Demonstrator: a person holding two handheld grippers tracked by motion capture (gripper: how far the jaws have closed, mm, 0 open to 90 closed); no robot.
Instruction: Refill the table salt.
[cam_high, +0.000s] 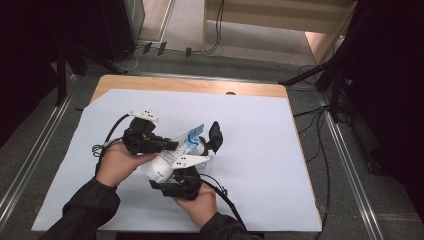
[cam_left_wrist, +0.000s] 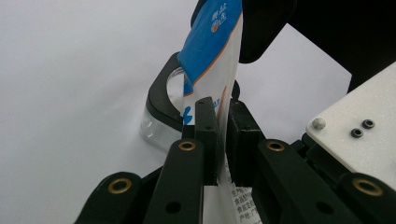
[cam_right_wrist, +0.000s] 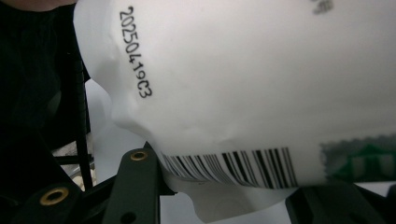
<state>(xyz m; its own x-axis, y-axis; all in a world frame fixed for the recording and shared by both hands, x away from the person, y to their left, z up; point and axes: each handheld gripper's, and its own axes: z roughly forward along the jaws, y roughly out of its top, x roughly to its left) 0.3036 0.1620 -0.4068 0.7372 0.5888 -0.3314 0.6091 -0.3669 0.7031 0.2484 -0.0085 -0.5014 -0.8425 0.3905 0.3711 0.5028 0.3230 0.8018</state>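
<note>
Pouch (cam_left_wrist: 212, 56) we hold above the surface (cam_high: 260, 150), over a clear jar (cam_left_wrist: 161, 119) | left tongs (cam_left_wrist: 223, 140) pinching its blue-printed end | right tongs (cam_right_wrist: 224, 186) gripping its white barcode part.

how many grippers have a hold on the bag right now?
2. The left gripper pinches the bag near its blue top, above a clear jar; the right gripper clamps the bag's white lower body.
</note>
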